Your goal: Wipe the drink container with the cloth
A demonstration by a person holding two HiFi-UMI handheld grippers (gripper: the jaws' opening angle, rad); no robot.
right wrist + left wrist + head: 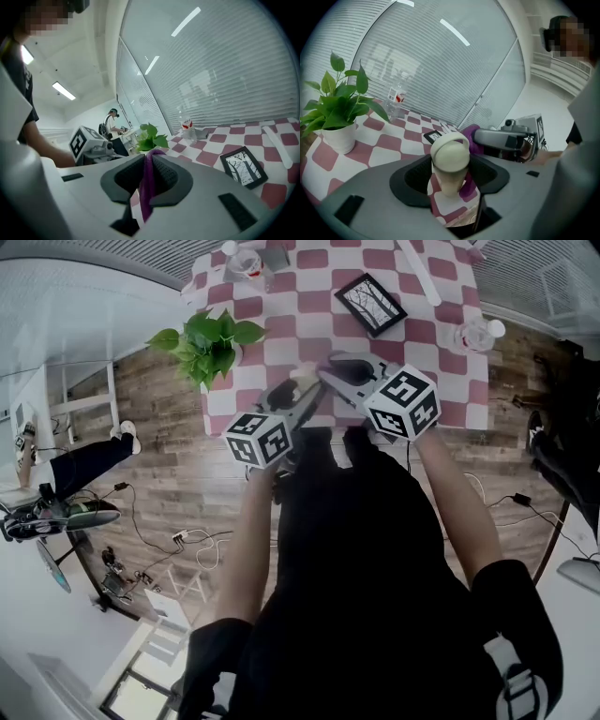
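My left claw [450,177] tight around the cream lidded drink cup [450,157]; right claw [149,176] narrowly together on the purple fabric cloth [146,190].

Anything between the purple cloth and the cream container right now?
Nothing visible. The right claw holds the purple cloth right beside the cream drink container gripped in the left claw; contact unclear.

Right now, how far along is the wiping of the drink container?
Done: the left gripper grips the container and the right gripper grips the cloth, both held over the table. In hand: the cloth looks to be against the container's side. Left: the wiping itself; how much is already wiped cannot be told.
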